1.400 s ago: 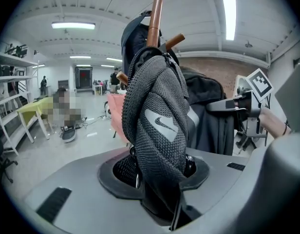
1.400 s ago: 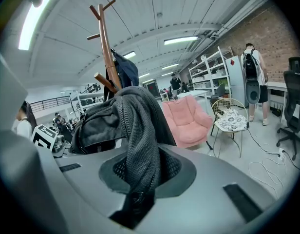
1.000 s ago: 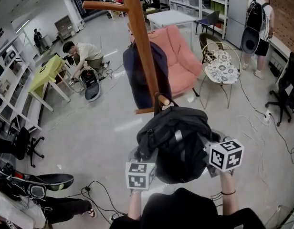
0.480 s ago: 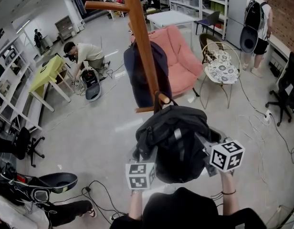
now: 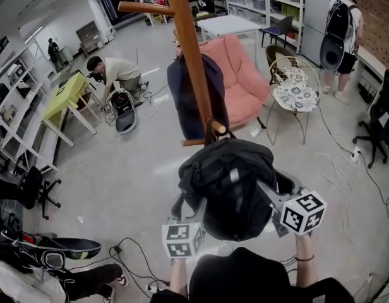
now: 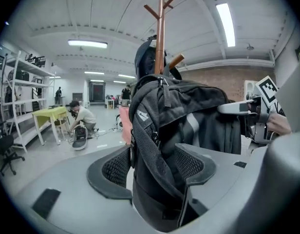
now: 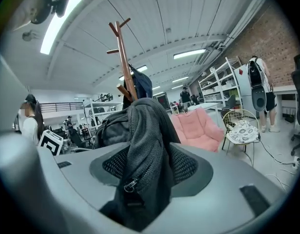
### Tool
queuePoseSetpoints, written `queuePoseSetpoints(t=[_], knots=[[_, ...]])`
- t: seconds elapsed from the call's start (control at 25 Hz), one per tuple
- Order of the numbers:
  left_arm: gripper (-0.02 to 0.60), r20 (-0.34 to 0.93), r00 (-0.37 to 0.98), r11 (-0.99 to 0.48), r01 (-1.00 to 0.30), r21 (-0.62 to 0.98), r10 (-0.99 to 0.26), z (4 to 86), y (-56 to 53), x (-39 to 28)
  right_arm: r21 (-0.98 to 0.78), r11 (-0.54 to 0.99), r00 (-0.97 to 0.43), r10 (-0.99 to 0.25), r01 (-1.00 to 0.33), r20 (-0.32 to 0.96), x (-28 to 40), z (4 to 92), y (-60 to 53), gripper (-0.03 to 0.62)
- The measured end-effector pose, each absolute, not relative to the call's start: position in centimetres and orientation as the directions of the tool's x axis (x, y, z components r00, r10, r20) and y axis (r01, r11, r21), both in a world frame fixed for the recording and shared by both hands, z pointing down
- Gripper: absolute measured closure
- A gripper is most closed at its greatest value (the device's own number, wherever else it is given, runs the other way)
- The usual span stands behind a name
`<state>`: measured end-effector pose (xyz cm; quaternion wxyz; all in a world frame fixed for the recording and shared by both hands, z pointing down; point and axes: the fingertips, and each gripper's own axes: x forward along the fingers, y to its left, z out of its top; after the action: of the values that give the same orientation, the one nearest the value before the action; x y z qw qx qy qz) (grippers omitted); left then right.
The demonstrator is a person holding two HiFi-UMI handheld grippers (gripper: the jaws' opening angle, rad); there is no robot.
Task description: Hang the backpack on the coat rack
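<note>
Two hand-held tools flank a black fabric backpack (image 5: 229, 182) in the head view: the left gripper (image 5: 180, 212) sits under its lower left side and the right gripper (image 5: 270, 191) against its right side, each with a marker cube nearer the person. The backpack hangs against the tall brown wooden coat rack (image 5: 191, 55), its top loop sitting over a short wooden peg (image 5: 215, 129) low on the pole. A dark navy garment (image 5: 182, 100) hangs on the far side of the same pole, and a pink upholstered armchair (image 5: 245, 81) stands on the grey floor (image 5: 119, 169) beyond. In the left gripper view, the jaws are opening with a black mesh shoulder strap of the backpack between them. A gap shows between the strap and the pad on the view's left (image 6: 116, 167), while the fabric lies close to the other pad (image 6: 194, 164); whether it touches there I cannot tell. The pack's body rises just ahead, with the pole behind it and the right gripper at its far side. In the right gripper view, the jaws are likewise opening around a fold of dark mesh with a zipper pull. The fold drapes between the two pads (image 7: 184, 165), fills most of the gap and hangs loose rather than pinched. Beyond it the backpack's top meets the pole, and the armchair shows to the right.
</note>
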<state>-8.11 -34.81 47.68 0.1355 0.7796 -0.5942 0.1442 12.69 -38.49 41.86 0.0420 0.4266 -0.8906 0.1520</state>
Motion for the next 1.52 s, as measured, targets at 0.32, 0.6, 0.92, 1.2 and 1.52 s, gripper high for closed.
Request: queuePoseSetpoints(t=[0.32,0.6,0.92,1.2,1.52], knots=[[0.336,0.355,0.205,-0.21,-0.977,0.023,-0.912,46.3,-32.7,-9.0,-0.307,0.637,-0.687,-0.722,-0.707,0.083,14.2,39.2,-36.3,0.388],[0.465,0.296,0.157,-0.174,-0.984,-0.031,-0.942,44.1,-31.3,-9.3,-0.283,0.636,-0.671,-0.74,-0.718,0.038,15.8,38.1,-35.1,0.498],[0.54,0.241,0.119,-0.137,-0.989,-0.061,-0.963,42.0,-30.3,-9.7,-0.248,0.609,-0.629,-0.777,-0.754,0.004,17.6,36.7,-34.9,0.574],[0.56,0.191,0.1,-0.118,-0.989,-0.085,-0.976,40.4,-29.6,-9.7,-0.207,0.585,-0.601,-0.799,-0.784,0.016,19.3,37.2,-35.0,0.58],[0.563,0.197,0.084,-0.105,-0.989,-0.102,-0.977,40.7,-29.6,-10.1,-0.154,0.567,-0.578,-0.815,-0.809,0.035,19.3,37.5,-35.4,0.581]])
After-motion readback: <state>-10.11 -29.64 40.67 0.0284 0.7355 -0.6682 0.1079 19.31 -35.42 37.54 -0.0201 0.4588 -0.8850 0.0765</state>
